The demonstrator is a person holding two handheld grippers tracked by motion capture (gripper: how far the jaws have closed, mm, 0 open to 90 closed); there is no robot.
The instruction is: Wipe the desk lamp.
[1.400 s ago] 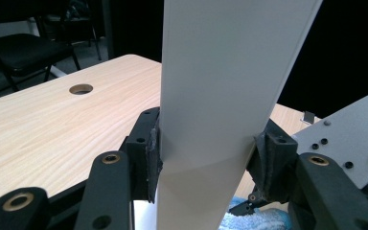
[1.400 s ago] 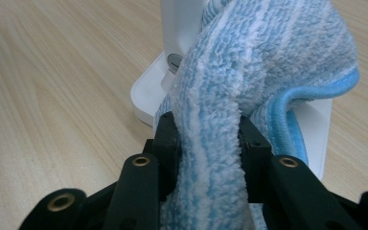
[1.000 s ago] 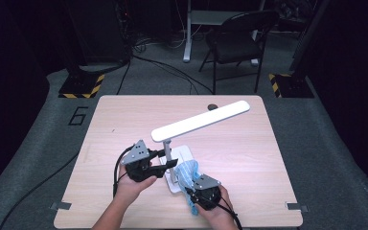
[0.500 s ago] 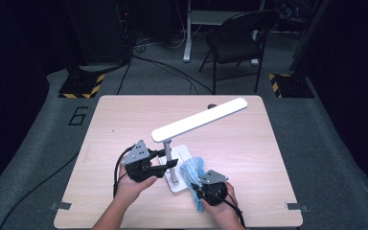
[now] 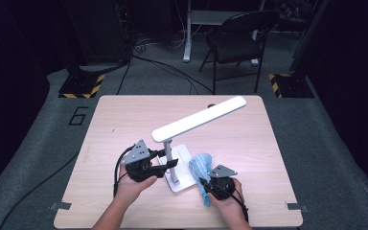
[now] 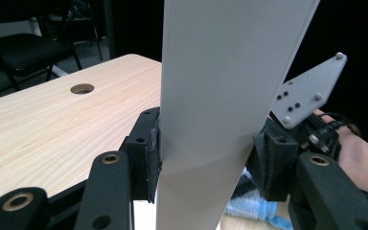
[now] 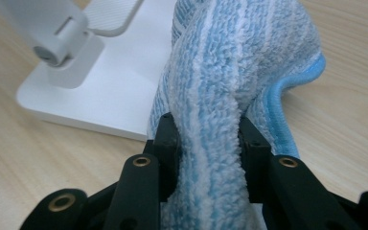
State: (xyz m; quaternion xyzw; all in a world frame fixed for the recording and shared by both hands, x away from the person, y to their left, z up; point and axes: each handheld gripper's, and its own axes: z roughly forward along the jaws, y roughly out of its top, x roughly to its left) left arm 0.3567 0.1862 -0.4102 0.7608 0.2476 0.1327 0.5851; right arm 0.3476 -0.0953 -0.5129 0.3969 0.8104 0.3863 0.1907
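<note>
Blue cloth (image 7: 230,86) sits pinched inside the right claw (image 7: 210,143).

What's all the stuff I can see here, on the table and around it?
Desk lamp: one, white, mid-table, long head slanting up to the right, flat base near the front edge.
Cloth: one, blue and white striped terry, at the right edge of the lamp base.
Table: one, light wood, with a round cable hole near the far edge.
Chair: one, black, on the floor behind the table.
Floor stands: two, with yellow and black striped bases, at the left and right behind the table.
Left gripper: one, black, clamped on the lamp's upright.
Right gripper: one, black, pinching the cloth.
Hands: two, at the table's front edge.
</note>
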